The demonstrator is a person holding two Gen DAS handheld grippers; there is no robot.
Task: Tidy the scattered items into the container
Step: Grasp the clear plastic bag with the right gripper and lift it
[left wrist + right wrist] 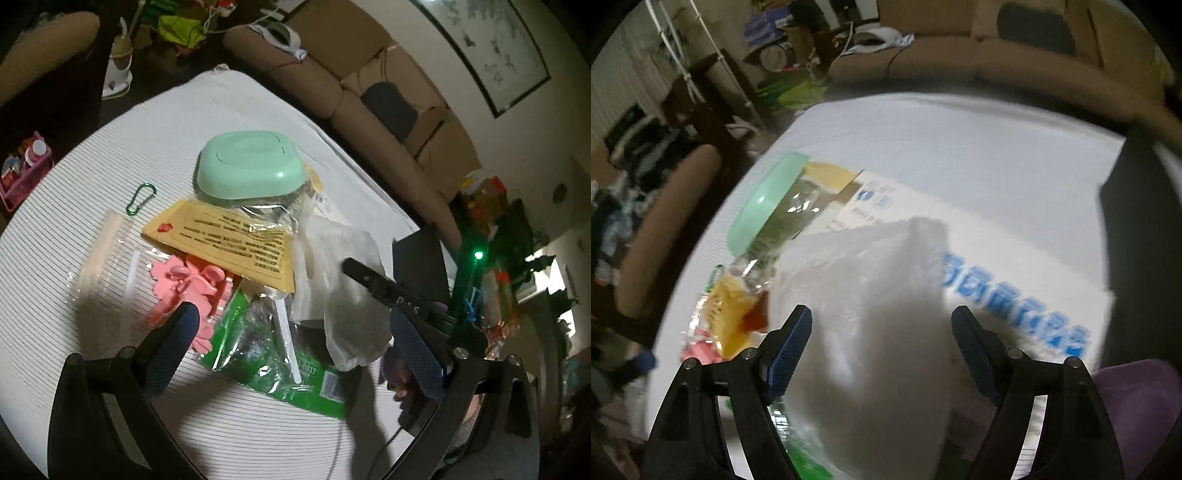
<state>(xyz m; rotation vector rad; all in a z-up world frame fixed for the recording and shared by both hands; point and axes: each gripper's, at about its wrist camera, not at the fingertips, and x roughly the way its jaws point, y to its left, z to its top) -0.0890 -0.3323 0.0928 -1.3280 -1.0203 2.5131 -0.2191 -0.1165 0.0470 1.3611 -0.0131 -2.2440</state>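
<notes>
A heap of items lies on the white striped tablecloth (92, 177). It holds a jar with a mint-green lid (247, 166) on its side, a yellow card (229, 236) in clear wrap, pink clips (192, 288), a green packet (280, 362) and a crumpled white plastic bag (343, 295). My left gripper (295, 332) is open over the green packet, with nothing pressed between its pads. My right gripper (882, 325) is open and straddles the white bag (871, 332). Blur hides whether its pads touch the bag. One black finger (384, 284) of the right gripper shows in the left wrist view.
A green carabiner (142, 197) and a clear bag with a wooden stick (103, 254) lie left of the heap. A black box (1137, 229) stands at the table's right. A white sheet with blue print (1015, 291) lies beneath. A pink basket (22, 177) and a sofa (332, 74) stand beyond.
</notes>
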